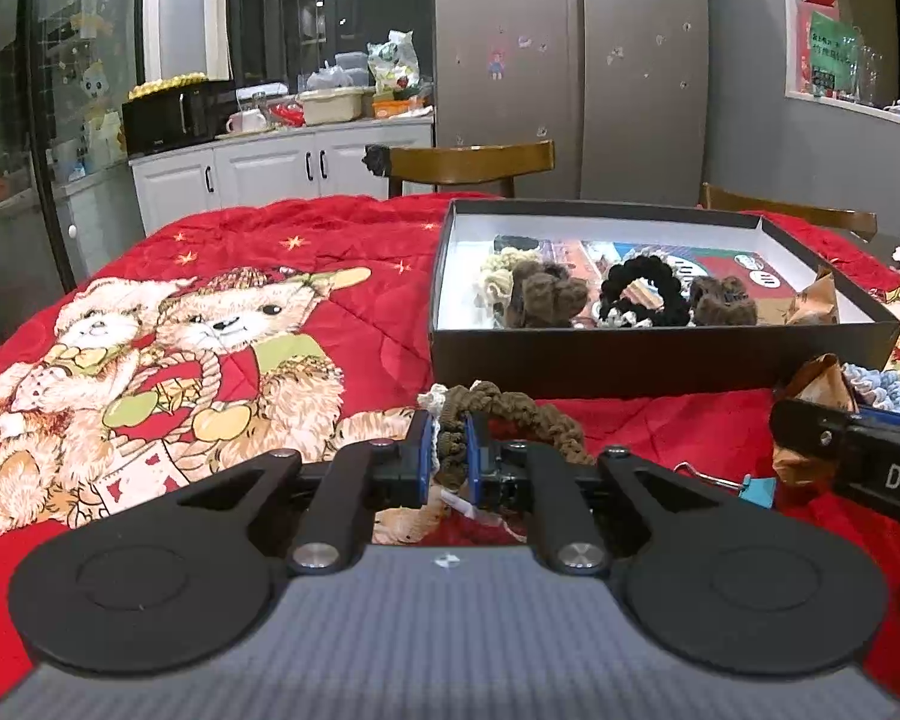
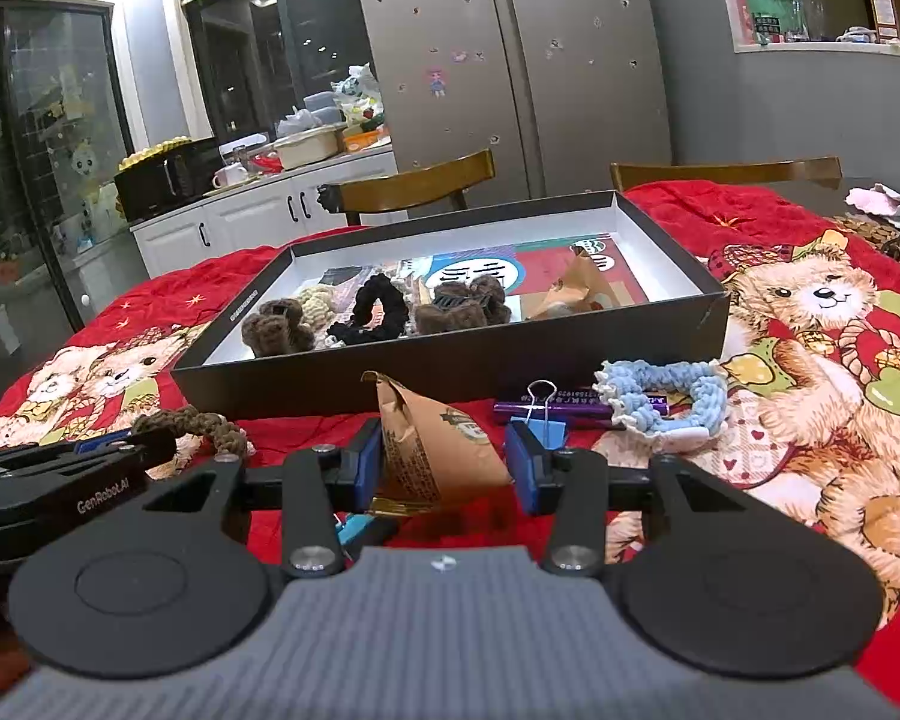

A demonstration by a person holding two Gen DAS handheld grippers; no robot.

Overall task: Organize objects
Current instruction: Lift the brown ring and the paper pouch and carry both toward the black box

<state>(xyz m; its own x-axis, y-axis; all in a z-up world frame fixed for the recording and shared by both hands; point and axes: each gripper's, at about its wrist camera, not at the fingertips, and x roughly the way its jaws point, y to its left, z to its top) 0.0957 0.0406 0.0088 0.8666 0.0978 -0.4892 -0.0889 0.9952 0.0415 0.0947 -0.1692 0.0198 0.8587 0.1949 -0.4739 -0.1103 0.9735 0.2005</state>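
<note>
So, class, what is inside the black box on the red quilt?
Inside the box lie brown scrunchies, a cream one, a black one and a paper packet, on a printed sheet. They cover part of the sheet.

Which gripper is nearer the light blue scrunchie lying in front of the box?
Right. The right gripper, holding the brown paper packet, sits just left of the light blue scrunchie. The left gripper, shut on the brown scrunchie, is farther left.
</note>
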